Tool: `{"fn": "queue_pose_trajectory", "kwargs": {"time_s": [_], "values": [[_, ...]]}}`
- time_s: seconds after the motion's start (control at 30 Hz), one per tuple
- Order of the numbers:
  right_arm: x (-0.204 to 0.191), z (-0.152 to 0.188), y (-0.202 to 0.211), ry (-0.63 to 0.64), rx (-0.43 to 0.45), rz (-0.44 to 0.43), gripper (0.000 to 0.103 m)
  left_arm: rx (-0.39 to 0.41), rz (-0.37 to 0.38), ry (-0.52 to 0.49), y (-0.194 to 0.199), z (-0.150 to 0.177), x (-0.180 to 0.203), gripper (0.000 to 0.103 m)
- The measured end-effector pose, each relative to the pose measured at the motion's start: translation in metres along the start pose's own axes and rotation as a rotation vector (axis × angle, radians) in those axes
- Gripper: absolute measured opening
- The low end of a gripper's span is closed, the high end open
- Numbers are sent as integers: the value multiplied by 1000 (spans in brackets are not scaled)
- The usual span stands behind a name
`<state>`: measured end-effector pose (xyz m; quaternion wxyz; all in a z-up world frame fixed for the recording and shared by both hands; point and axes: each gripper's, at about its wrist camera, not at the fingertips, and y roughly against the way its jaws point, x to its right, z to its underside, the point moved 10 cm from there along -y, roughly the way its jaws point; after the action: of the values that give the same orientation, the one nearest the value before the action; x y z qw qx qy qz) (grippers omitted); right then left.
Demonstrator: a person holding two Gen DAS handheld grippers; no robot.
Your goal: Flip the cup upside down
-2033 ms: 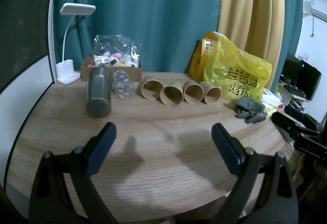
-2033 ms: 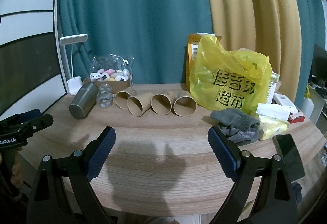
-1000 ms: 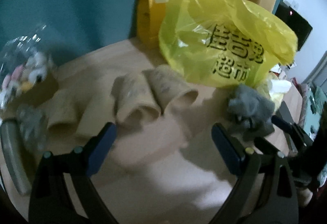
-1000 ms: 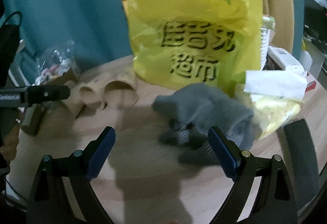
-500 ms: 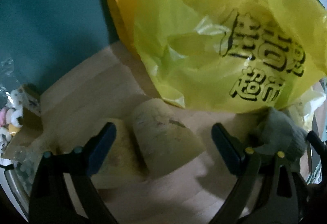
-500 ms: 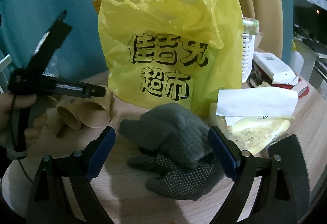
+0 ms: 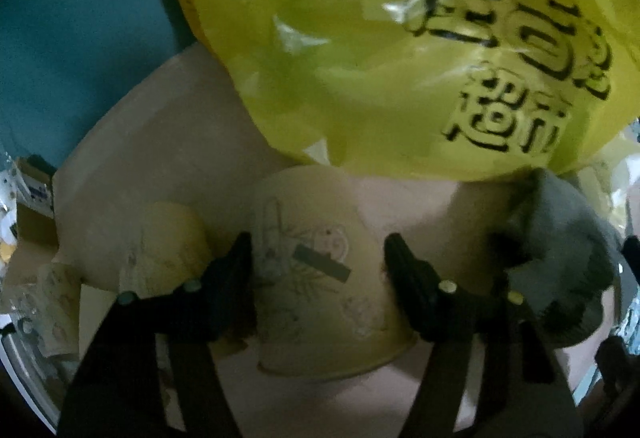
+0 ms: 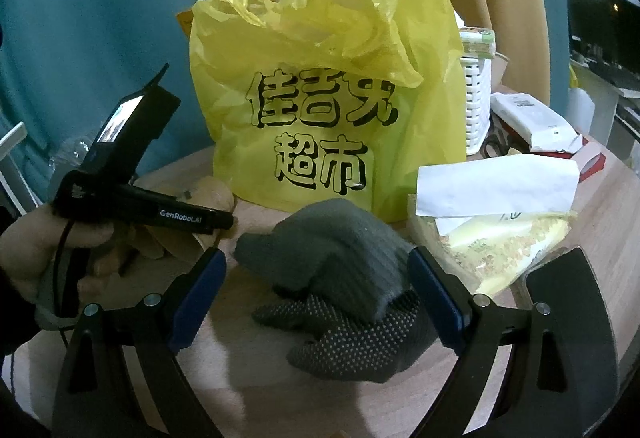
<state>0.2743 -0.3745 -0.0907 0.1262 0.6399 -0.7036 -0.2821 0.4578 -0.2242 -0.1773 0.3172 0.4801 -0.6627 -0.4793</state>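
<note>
The left tool has its two fingers around a paper cup that lies on its side on the wooden bench. One finger sits on each side of the cup, right against it (the picture is blurry, so I cannot tell if they squeeze it yet). The cup's wide mouth points toward the camera. Another paper cup lies just beside it on the left. A big yellow bag with black writing stands behind the cups. A gray glove lies to the right.

The right tool is spread wide and holds nothing. It hangs over the gray glove, in front of the yellow bag.
</note>
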Motion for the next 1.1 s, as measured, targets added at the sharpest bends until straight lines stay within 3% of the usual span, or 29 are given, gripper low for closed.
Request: {"fn": "queue_pose_trajectory", "kwargs": {"time_s": [0.17,0.63,0.9,1.1], "values": [[-2,2,12,-3,12,-7,94,19,26,8,23,20,10,67],[-37,42,62,59,5,-49,94,97,96,99,106,126,31,67],[-77,77,88,117,-11,-91,94,125,112,201,135,204,7,67],[-113,101,90,159,-60,-125,94,138,122,308,139,242,-28,67]]}}
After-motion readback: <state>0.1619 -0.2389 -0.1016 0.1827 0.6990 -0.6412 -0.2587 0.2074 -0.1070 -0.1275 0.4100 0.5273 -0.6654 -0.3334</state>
